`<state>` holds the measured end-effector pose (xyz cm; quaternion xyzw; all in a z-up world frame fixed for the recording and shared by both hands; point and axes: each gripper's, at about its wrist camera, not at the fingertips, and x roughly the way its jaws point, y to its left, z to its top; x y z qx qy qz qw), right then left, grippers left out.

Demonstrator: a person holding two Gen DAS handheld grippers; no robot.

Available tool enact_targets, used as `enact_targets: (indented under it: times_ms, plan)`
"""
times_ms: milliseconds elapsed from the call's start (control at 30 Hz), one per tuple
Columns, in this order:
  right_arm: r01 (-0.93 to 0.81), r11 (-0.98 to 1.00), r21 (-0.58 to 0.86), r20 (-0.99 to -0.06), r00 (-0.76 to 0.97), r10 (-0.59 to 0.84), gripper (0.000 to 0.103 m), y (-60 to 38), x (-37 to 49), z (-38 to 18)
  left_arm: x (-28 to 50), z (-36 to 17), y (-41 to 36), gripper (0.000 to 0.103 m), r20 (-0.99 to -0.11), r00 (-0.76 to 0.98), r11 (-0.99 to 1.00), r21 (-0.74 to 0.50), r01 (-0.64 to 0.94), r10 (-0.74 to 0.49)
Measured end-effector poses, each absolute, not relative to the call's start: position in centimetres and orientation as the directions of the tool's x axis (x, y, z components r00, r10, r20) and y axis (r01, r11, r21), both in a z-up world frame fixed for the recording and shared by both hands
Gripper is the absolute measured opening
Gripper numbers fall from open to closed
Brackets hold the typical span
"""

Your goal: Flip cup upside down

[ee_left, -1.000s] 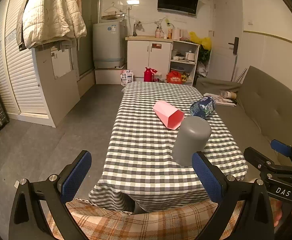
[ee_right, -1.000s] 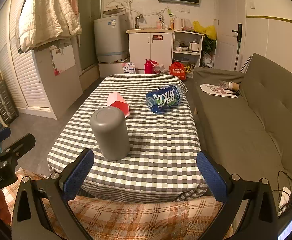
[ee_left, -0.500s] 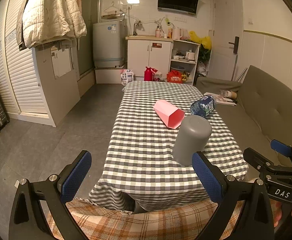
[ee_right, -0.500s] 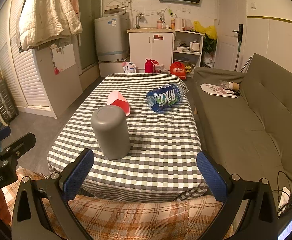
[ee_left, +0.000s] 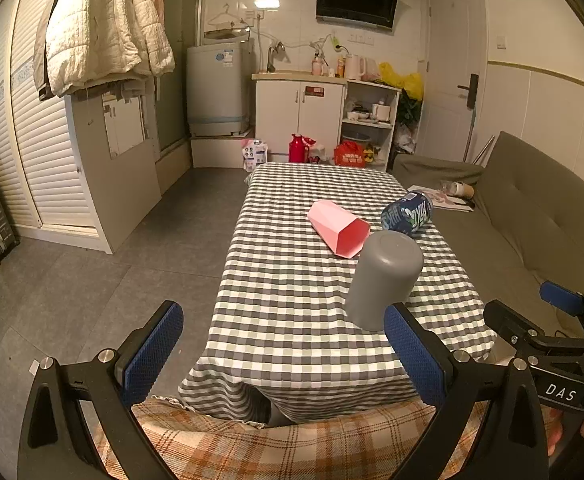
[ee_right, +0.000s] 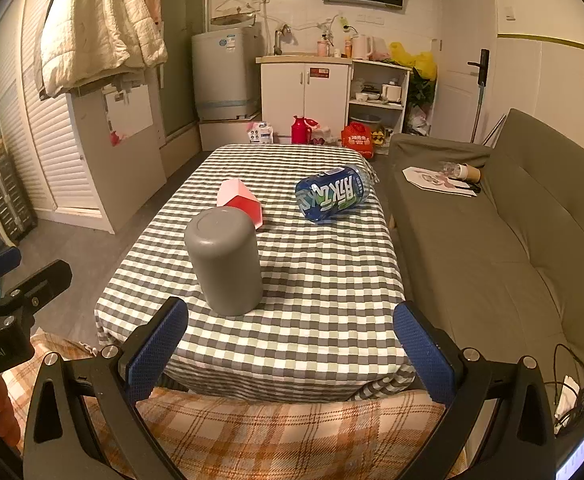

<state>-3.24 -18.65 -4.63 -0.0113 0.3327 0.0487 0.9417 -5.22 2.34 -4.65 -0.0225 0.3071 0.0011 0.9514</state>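
A grey cup (ee_left: 383,278) stands mouth down on the checked tablecloth (ee_left: 292,300), closed base up; it also shows in the right wrist view (ee_right: 226,260). A pink faceted cup (ee_left: 337,227) lies on its side behind it, also in the right wrist view (ee_right: 242,202). My left gripper (ee_left: 284,348) is open and empty, held back from the table's near edge. My right gripper (ee_right: 292,344) is open and empty, also short of the near edge, with the grey cup ahead and to its left.
A blue bottle (ee_right: 331,194) lies on its side at the table's right. A grey sofa (ee_right: 511,240) runs along the right. A plaid cloth (ee_right: 272,436) lies below the grippers. Cabinets (ee_left: 297,116) and a washing machine (ee_left: 218,88) stand at the far wall.
Both views have shifted only slightly. The cups and bottle have not moved and both grippers stay open.
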Motion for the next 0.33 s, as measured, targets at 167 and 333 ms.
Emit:
enact_targets:
  times_ms: [167,333]
  plan:
    - [-0.100,0.995,0.009,-0.630,0.772,0.083,0.103,-18.56,-3.32,-4.66,-5.17,-4.84,2.50,0.103,-0.593,0.805,0.999,-0.047,-0.018,-0.013]
    - [-0.100,0.995,0.007,-0.630,0.772,0.082,0.103,-18.65,-3.33,-4.65,-5.07,-4.97,2.57,0.103,-0.598,0.802,0.999,-0.050,-0.021,-0.013]
